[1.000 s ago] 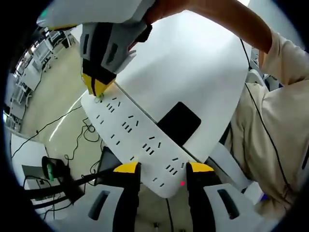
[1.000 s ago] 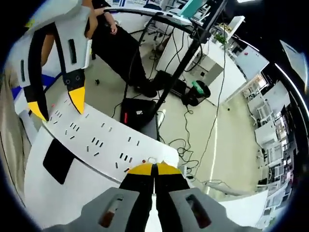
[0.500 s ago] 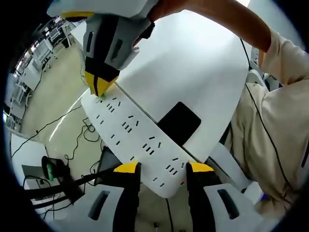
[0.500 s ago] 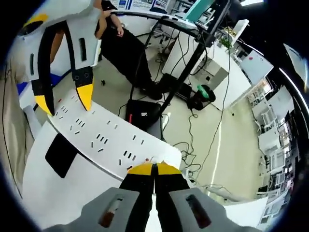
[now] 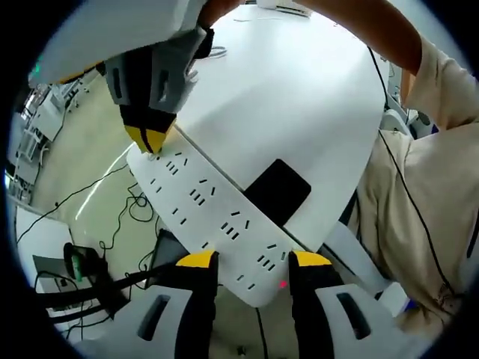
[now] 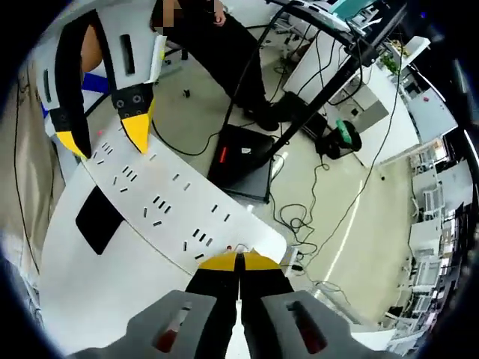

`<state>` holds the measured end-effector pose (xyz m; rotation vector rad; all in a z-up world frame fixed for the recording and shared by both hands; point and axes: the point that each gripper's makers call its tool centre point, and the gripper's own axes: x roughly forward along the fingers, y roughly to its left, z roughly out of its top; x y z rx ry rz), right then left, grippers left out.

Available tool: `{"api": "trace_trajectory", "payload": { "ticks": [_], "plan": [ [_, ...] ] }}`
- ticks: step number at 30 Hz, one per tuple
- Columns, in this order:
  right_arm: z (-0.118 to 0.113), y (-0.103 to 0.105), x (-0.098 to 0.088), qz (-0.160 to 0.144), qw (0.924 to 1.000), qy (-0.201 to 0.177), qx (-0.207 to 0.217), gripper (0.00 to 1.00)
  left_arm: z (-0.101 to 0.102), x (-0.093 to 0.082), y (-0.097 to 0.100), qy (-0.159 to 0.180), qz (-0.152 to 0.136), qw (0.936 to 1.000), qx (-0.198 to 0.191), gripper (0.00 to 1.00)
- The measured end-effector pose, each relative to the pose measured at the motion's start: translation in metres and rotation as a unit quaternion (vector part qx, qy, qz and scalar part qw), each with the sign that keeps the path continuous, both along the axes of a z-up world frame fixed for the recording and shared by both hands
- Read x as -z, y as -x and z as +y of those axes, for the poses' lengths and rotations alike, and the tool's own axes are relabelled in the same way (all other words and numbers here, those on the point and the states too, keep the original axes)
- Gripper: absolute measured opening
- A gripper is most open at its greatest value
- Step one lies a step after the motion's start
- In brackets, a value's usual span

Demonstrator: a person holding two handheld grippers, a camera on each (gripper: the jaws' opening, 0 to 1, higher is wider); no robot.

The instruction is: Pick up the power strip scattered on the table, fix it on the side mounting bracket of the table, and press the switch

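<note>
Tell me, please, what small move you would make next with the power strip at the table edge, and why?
Probably lift the right hand-held gripper off. Its shut yellow tips rest on the far end of the long white power strip, which lies along the edge of the white table, and a small red light glows at the near end between the open left hand-held gripper jaws, suggesting that the switch is already on.

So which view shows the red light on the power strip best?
The left gripper view: the red light glows on the power strip between the left gripper jaws. In the right gripper view it's a faint speck at the strip's far end.
</note>
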<state>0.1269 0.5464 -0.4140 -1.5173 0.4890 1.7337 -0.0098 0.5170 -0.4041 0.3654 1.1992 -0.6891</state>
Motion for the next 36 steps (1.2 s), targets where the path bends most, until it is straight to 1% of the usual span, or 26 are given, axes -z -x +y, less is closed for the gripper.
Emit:
{"api": "trace_trajectory", "payload": {
  "ticks": [1, 2, 5, 7, 13, 18, 24, 27, 32, 36],
  "plan": [
    [-0.0004, -0.0003, 0.0005, -0.003, 0.9999, 0.01, -0.008, 0.0, -0.0003, 0.0, -0.0001, -0.001, 0.0, 1.0, 0.001, 0.42],
    [0.0004, -0.0008, 0.0009, -0.002, 0.9999, 0.016, -0.006, 0.0, -0.0002, -0.0005, -0.0001, -0.001, 0.001, 1.0, 0.001, 0.42],
    [-0.0009, -0.001, 0.0019, -0.007, 0.9997, 0.023, -0.01, 0.0, -0.0001, -0.001, -0.0002, -0.003, 0.003, 1.0, 0.001, 0.42],
    [-0.0014, -0.0021, 0.0018, -0.007, 0.9998, 0.02, -0.003, 0.0, -0.0001, -0.0011, -0.0003, -0.003, 0.004, 1.0, 0.002, 0.42],
    [-0.0021, -0.003, -0.0003, 0.01, 0.9997, 0.008, 0.022, 0.0, -0.0003, -0.0012, -0.0007, -0.003, 0.004, 1.0, 0.002, 0.42],
    [-0.0028, -0.0016, -0.0006, 0.007, 0.9997, 0.007, 0.02, 0.0, -0.0005, -0.0009, -0.0011, -0.006, 0.007, 1.0, 0.0, 0.42],
    [-0.003, -0.0021, -0.0019, 0.025, 0.9988, -0.005, 0.042, 0.0, -0.0006, -0.0002, -0.0015, -0.012, 0.014, 0.9998, 0.002, 0.42],
    [-0.003, -0.0005, -0.0018, 0.019, 0.999, -0.009, 0.04, 0.0, -0.0005, -0.0002, -0.0014, -0.01, 0.011, 0.9999, 0.0, 0.42],
    [-0.0025, -0.0009, -0.0022, 0.012, 0.9989, -0.004, 0.046, 0.0, -0.0005, 0.0002, -0.0016, -0.005, 0.004, 1.0, -0.001, 0.42],
    [-0.0027, -0.0013, -0.0028, 0.006, 0.9985, -0.007, 0.055, 0.0, -0.0009, 0.0007, -0.0021, -0.009, 0.007, 0.9999, 0.0, 0.42]
  ]
}}
